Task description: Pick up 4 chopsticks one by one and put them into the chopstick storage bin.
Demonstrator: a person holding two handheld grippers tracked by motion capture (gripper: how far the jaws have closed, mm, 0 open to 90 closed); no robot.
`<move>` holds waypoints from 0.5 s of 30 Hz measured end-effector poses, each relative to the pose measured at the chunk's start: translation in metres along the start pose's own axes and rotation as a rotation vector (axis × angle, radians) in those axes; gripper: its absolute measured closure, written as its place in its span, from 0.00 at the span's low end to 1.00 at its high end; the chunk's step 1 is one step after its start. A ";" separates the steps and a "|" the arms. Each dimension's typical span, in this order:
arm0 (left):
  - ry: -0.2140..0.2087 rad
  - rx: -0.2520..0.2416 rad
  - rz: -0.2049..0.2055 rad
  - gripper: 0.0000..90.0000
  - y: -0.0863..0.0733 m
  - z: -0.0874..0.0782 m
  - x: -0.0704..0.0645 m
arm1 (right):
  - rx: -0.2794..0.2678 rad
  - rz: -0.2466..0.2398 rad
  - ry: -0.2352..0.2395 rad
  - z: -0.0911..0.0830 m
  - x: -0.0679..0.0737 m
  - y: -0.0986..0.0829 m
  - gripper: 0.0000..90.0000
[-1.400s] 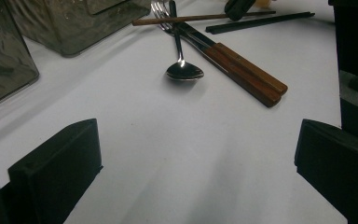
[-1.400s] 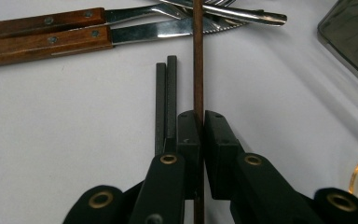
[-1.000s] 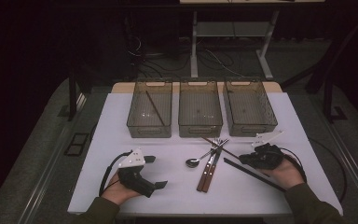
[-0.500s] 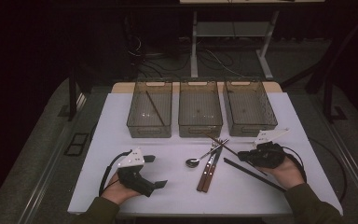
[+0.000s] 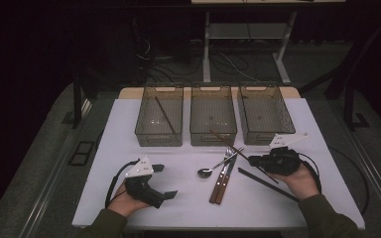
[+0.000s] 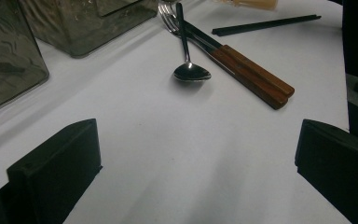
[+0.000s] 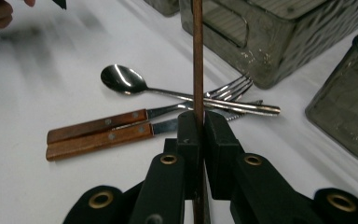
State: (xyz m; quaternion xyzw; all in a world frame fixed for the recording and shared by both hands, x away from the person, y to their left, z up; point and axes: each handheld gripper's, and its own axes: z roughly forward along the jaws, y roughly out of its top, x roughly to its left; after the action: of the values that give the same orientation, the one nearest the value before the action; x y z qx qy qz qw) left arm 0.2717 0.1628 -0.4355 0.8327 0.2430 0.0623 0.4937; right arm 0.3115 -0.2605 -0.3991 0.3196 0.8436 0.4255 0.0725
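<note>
right gripper (image 5: 252, 160) has lifted, pinching a brown chopstick (image 7: 197, 56); left gripper (image 5: 166, 181) rests spread.

I have a brown chopstick (image 7: 197, 56) clamped in my right gripper (image 7: 199, 122): a thin, straight, reddish-brown stick, gripped near one end. In the right gripper view it runs straight up from between the closed jaws, crossing over the spoon handle and fork tines below it. In the high view the same stick (image 5: 228, 144) slants up and to the left from the gripper (image 5: 252, 160), lifted off the table, its far tip reaching toward the front wall of the middle bin. I cannot tell whether the tip touches that wall.
</note>
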 end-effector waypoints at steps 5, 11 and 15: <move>-0.004 0.002 0.002 0.00 0.000 0.001 0.000 | -0.020 0.011 -0.001 0.002 0.002 0.006 0.94; -0.005 -0.003 0.001 0.00 0.001 0.000 0.000 | -0.052 0.035 -0.001 0.007 0.003 0.014 0.94; -0.011 -0.005 0.004 0.00 0.001 0.000 -0.001 | -0.068 0.048 0.008 0.012 0.004 0.019 0.94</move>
State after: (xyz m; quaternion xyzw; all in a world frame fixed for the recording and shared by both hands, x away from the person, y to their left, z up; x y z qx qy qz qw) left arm 0.2712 0.1621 -0.4343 0.8322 0.2382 0.0593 0.4972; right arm 0.3221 -0.2413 -0.3914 0.3354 0.8210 0.4567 0.0697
